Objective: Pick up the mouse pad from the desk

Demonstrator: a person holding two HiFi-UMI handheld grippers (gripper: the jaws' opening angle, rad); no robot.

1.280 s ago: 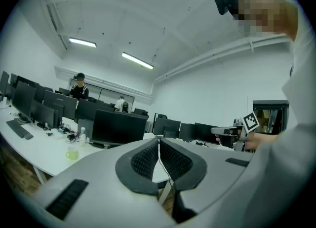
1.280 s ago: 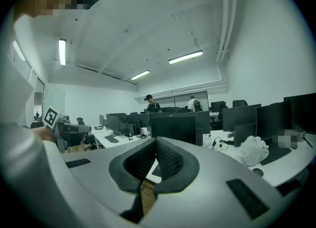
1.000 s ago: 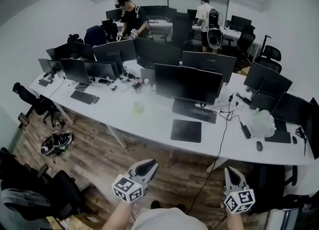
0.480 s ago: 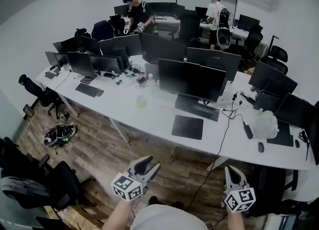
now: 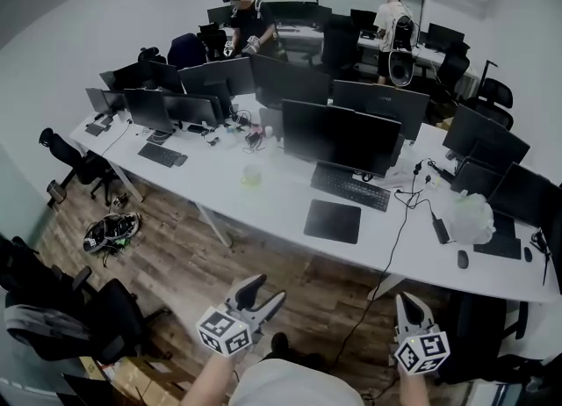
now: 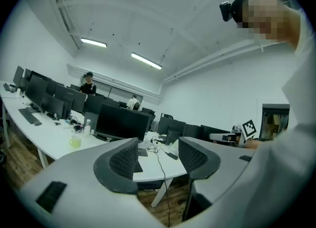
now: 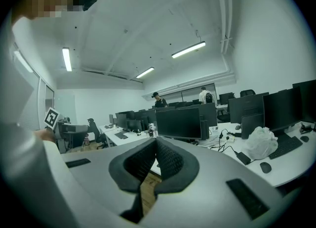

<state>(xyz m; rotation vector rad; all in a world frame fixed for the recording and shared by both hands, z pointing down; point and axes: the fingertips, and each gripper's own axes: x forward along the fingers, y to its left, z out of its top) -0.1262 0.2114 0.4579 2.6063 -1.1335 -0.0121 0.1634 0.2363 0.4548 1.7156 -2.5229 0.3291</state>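
Observation:
The mouse pad (image 5: 333, 221), a dark rectangle, lies flat on the long white desk (image 5: 272, 206), in front of a black keyboard (image 5: 351, 186). Both grippers hang low at the bottom of the head view, over the wooden floor and well short of the desk. My left gripper (image 5: 266, 292) is open; its jaws have just been opening and nothing is between them. In the left gripper view the left gripper (image 6: 158, 148) shows a clear gap with the desk beyond. My right gripper (image 5: 407, 300) is shut and empty. The right gripper view has the right gripper (image 7: 156, 145) with its pads pressed together.
Black monitors (image 5: 338, 138) stand in rows on the desk. A yellow-green cup (image 5: 252, 176), a white plastic bag (image 5: 470, 217) and a mouse (image 5: 462, 258) also sit there. A cable (image 5: 384, 264) hangs off the front edge. Office chairs (image 5: 114, 316) stand left. Two people (image 5: 248, 22) work at the back.
The left gripper's jaws have spread from nearly shut to open. The right gripper stays shut. The desk has slid slightly lower in the head view.

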